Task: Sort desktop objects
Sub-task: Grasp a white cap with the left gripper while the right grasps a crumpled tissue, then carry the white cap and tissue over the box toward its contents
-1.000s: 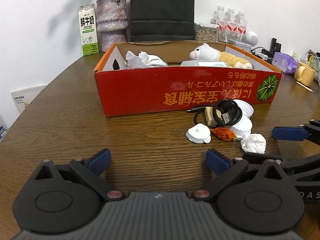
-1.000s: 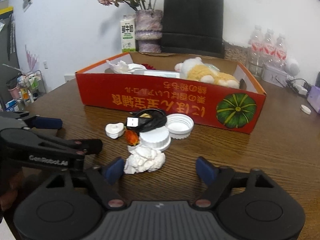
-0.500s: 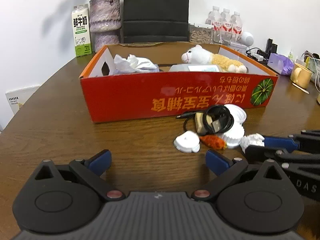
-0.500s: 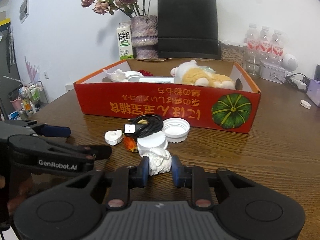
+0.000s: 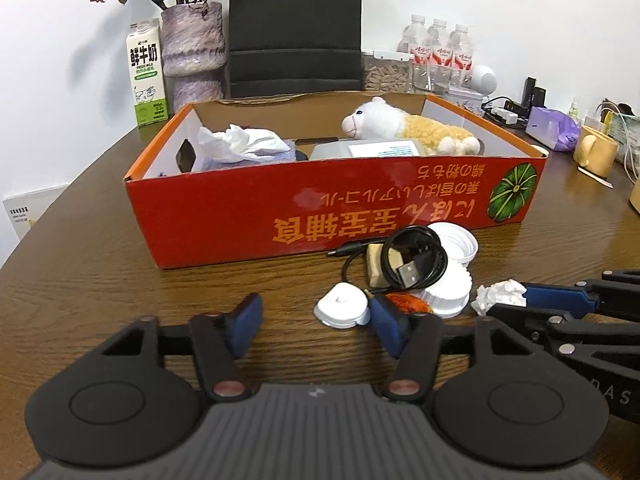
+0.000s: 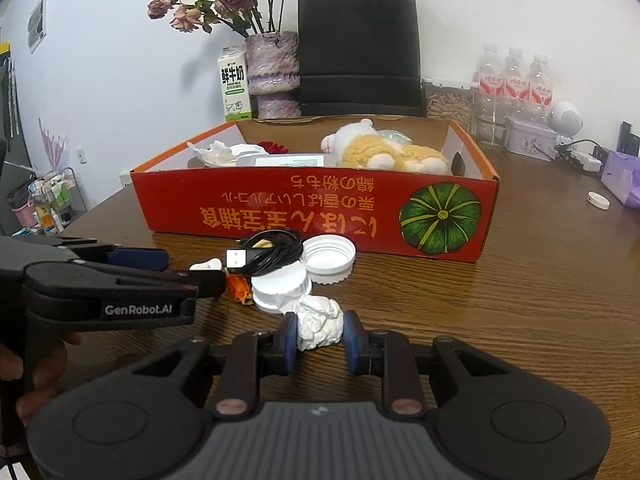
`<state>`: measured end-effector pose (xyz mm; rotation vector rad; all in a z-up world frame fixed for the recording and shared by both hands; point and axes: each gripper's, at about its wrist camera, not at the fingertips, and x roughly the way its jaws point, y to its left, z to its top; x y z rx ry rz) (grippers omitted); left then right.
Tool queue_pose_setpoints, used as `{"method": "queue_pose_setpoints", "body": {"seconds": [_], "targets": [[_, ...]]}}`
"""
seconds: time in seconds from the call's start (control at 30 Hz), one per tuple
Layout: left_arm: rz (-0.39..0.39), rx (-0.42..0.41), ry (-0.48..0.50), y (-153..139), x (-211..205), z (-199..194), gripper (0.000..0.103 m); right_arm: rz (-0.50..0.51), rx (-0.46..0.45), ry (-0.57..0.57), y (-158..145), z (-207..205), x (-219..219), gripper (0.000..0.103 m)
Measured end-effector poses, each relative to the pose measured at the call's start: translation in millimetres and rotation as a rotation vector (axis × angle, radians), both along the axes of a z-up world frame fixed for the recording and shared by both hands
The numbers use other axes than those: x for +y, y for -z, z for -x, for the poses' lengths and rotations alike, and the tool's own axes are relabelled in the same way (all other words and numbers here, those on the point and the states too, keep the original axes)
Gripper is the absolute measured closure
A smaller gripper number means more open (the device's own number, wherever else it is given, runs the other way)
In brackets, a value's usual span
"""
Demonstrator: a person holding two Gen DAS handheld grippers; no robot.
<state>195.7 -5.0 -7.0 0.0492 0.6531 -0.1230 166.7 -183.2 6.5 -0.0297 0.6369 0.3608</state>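
White walls back a brown wooden desk (image 5: 100,280), and across the middle of both views sits a red cardboard box (image 5: 224,216) with upside-down orange lettering and a green pumpkin picture on its near wall. Inside the box lie a crumpled white tissue (image 5: 240,142) at the left, a flat white-labelled packet (image 5: 380,148) in the centre, and a white and yellow plush sheep (image 5: 408,128) at the right. Behind the box, toward the upper left of each frame, stand a milk carton (image 5: 146,72), a purple vase (image 5: 192,48) of dried roses and a black paper bag (image 6: 358,48); water bottles (image 6: 514,88) stand at the upper right. Just in front of the box, a small heap rests on the desk: a coiled black cable (image 5: 414,258) lying over two white jar lids (image 5: 456,240), a white heart-shaped piece (image 5: 342,310), and an orange scrap (image 5: 406,302). Low in the right wrist view, the right tongs (image 6: 320,330) are clamped on a wad of white paper (image 6: 318,322), which is pressed between the blue pads just below the ribbed lid. Low in the left wrist view, the left tongs (image 5: 316,320) are closing, about half wide, with only bare desk between the blue tips; the right-hand tip sits just beside the heart-shaped piece. A hand (image 6: 32,372) grips the left tool at the lower left edge of the right wrist view.
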Motion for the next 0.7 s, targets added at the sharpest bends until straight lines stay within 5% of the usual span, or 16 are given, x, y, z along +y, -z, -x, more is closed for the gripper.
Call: {"method": "queue_pose_setpoints", "body": {"seconds": [0.13,0.7], "targets": [[0.005,-0.006,0.018,-1.6,-3.4,1.2,0.074,0.000,0.000,0.000,0.0,-0.3,-0.3,0.080],[0.043,-0.039,0.017,-8.7,0.2,12.8,0.075,-0.031,-0.023,0.000,-5.5,0.6,-3.6,0.080]]}}
